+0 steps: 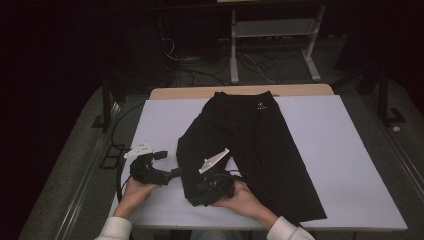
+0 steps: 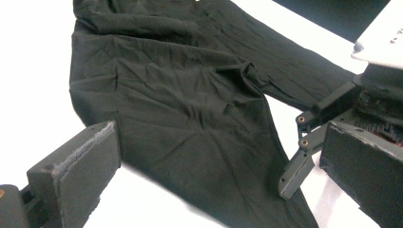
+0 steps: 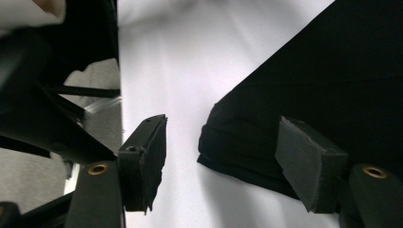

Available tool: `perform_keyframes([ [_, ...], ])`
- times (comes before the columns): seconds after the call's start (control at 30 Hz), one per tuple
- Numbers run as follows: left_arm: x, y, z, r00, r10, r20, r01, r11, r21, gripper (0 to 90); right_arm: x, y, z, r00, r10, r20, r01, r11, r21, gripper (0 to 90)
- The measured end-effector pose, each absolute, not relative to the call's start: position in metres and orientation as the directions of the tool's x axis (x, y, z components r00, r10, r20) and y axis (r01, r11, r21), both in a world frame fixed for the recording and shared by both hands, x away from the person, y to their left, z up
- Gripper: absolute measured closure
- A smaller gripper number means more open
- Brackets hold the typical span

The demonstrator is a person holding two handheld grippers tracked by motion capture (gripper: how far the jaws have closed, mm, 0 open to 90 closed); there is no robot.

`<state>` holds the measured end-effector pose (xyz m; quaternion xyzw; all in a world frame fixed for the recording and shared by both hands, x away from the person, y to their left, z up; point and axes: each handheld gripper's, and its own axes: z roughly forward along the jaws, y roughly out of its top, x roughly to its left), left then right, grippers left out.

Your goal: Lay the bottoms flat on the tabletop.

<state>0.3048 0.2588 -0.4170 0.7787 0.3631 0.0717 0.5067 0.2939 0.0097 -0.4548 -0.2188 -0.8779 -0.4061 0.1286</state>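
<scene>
Your right gripper (image 3: pixel 216 156) has its jaws part-way apart, neither wide nor pinched. In the right gripper view one pad sits over the bare white table cover (image 3: pixel 190 57) and the other over the black trousers (image 3: pixel 309 95). The folded hem corner of the trousers lies between the pads; the pad over the cloth may be brushing it, and the other stands clear of it, so nothing is clamped.

From above, your right gripper (image 1: pixel 200 195) is at the near left corner of the trousers (image 1: pixel 250 135), at the end of the left leg.

Your left gripper (image 2: pixel 214 185) has its jaws spread wide, with nothing pressed between them. In the left gripper view the trousers' leg lies on the cover beyond the two pads, and the right gripper's linkage pokes in beside it. In the high view your left gripper (image 1: pixel 175 172) sits just left of the trousers, near their left edge.

The trousers lie flat on the cover, waistband at the far end, legs splayed toward you.
</scene>
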Motion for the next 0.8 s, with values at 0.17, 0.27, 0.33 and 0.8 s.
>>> perform_keyframes([
  [0.17, 0.305, 0.263, -0.419, 0.716, 0.648, -0.259, 0.500, -0.216, 0.839, 0.0, 0.290, 0.015, -0.456, -0.886, 0.288, 0.364, 0.464, 0.572, 0.677, 42.9],
  [0.27, 0.305, 0.264, -0.419, 0.711, 0.653, -0.260, 0.501, -0.211, 0.840, 0.0, 0.286, 0.016, -0.456, -0.904, 0.303, 0.302, 0.427, 0.588, 0.687, 50.1],
  [0.33, 0.305, 0.264, -0.419, 0.709, 0.654, -0.262, 0.501, -0.207, 0.840, 0.0, 0.281, 0.017, -0.456, -0.916, 0.315, 0.248, 0.395, 0.602, 0.694, 58.3],
  [0.8, 0.306, 0.265, -0.415, 0.721, 0.641, -0.263, 0.495, -0.212, 0.842, 0.0, 0.304, -0.002, -0.439, -0.866, 0.317, 0.387, 0.500, 0.550, 0.669, 88.7],
])
